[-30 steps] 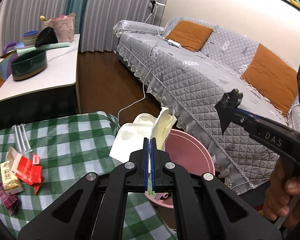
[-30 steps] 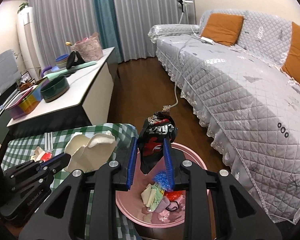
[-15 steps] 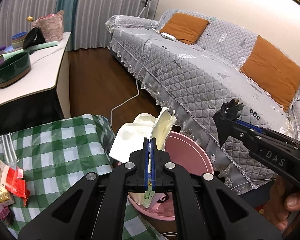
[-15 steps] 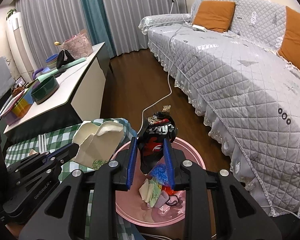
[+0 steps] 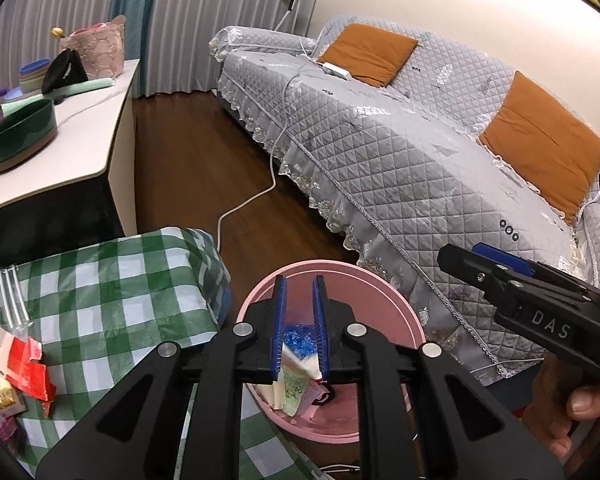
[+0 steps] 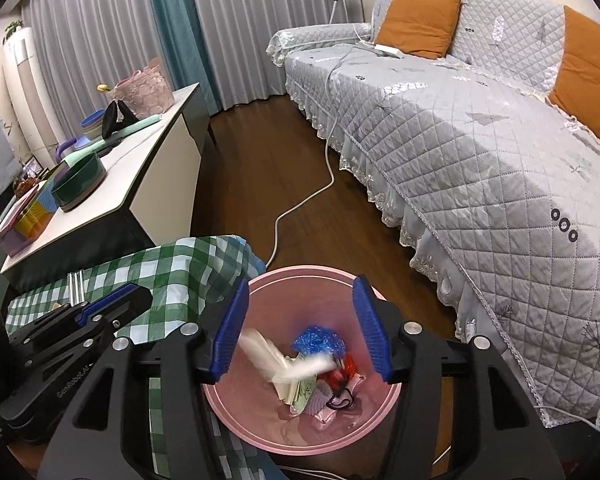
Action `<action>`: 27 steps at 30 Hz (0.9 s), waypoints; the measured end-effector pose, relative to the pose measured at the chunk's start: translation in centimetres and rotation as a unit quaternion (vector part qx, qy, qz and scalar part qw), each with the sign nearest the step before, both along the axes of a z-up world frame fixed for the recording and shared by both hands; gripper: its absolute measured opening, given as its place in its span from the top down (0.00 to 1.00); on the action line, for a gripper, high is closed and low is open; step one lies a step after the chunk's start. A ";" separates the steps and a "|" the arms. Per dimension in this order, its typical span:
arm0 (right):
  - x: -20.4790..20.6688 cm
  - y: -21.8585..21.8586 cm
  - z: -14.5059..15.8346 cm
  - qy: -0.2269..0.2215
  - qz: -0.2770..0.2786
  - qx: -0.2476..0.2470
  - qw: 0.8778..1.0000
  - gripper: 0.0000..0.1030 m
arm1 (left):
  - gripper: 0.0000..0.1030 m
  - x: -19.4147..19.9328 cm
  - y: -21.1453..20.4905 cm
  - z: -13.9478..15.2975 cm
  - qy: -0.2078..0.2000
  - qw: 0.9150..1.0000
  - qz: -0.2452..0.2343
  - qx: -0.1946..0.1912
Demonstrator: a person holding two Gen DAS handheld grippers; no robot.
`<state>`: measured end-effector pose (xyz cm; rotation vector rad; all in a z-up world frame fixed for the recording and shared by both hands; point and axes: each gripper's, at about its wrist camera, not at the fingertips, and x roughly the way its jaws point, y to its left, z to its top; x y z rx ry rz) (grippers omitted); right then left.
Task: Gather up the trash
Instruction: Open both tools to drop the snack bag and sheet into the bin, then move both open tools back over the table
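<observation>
My left gripper [image 5: 299, 304]: two blue ribbed pads on black arms, jaws opening, a narrow gap with nothing between them. It hangs over the pink bin [image 5: 396, 308]. My right gripper [image 6: 302, 320]: same build, jaws opening and spread wide, also with nothing between them, pointing down into the same bin. In the left view the right gripper comes in from the right, with my hand [image 5: 572, 412] on its handle.

One bin: round, smooth pink plastic, standing on dark wood floor between the checked table [image 5: 100, 280] and the sofa [image 5: 400, 152]. Trash inside, a loose heap: one cream clamshell box [image 6: 276, 364], blurred; one crumpled blue wrapper [image 6: 318, 342]; one red-and-black packet [image 6: 340, 372]; pale paper scraps, count unclear.

Still on the table, whose green-and-white cloth is glossy: red-and-white torn wrappers [image 5: 20, 364] near its left edge, at least two pieces overlapping; one clear slim tube-like item [image 5: 12, 296] just beyond them.

Sofa: one, grey quilted cover with lace hem; two orange cushions [image 5: 368, 54]. One white cable [image 5: 256, 196] trails from the sofa across the floor.

One white counter [image 5: 80, 136] beyond the table: one dark green oval bowl [image 5: 20, 136], one pink lace basket [image 5: 96, 48].
</observation>
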<state>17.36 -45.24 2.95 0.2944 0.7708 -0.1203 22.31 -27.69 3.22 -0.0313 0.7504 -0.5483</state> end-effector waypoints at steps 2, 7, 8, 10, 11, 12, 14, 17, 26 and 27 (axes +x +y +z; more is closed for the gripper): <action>0.0 0.2 0.1 -0.002 0.001 -0.002 1.000 0.47 | 0.87 -0.2 0.4 0.1 -0.003 1.000 0.002 0.001; -0.2 0.8 0.9 -0.016 0.005 -0.003 1.000 0.47 | 0.87 -0.9 2.0 0.8 -0.011 1.000 0.011 0.004; -0.3 1.0 1.1 -0.018 0.007 -0.003 1.000 0.47 | 0.87 -1.0 2.3 0.9 -0.012 1.000 0.012 0.004; -0.4 1.6 1.6 -0.028 0.010 -0.009 1.000 0.47 | 0.87 -1.3 3.3 1.3 -0.015 1.000 0.018 0.004; -0.5 1.9 1.9 -0.032 0.011 -0.010 0.999 0.47 | 0.87 -1.5 3.6 1.4 -0.016 1.000 0.021 0.004; -0.5 2.1 2.1 -0.036 0.011 -0.010 0.999 0.47 | 0.87 -1.7 4.3 1.7 -0.019 1.000 0.024 0.004; -0.6 2.6 2.5 -0.044 0.012 -0.012 0.999 0.47 | 0.87 -2.0 5.2 2.0 -0.022 0.999 0.029 0.004; -0.8 3.7 3.1 -0.054 0.020 -0.009 0.998 0.48 | 0.87 -2.8 7.0 2.7 -0.029 0.999 0.039 0.005; -1.3 7.9 5.5 -0.085 0.047 -0.011 0.995 0.49 | 0.87 -4.8 13.2 4.9 -0.049 0.996 0.077 0.008; -1.3 8.4 5.7 -0.087 0.050 -0.012 0.995 0.49 | 0.87 -5.0 14.0 5.1 -0.050 0.995 0.083 0.007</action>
